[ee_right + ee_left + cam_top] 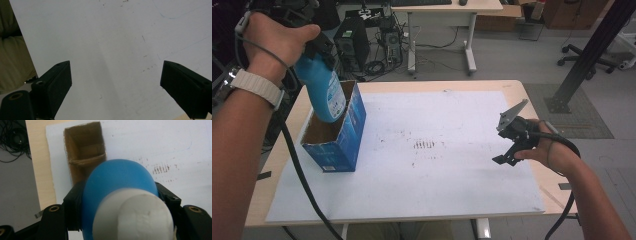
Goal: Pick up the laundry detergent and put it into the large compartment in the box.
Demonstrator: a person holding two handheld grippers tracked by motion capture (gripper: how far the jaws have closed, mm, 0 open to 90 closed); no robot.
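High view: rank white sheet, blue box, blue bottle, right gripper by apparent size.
1. white sheet
2. blue box
3. blue bottle, though it is raised toward the camera and part sits inside the box, so unsure against the box
4. right gripper

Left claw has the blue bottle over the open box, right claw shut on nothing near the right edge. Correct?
Not quite: the right claw is open, jaws wide apart in the right gripper view. The left claw does hold the blue bottle over the open box.
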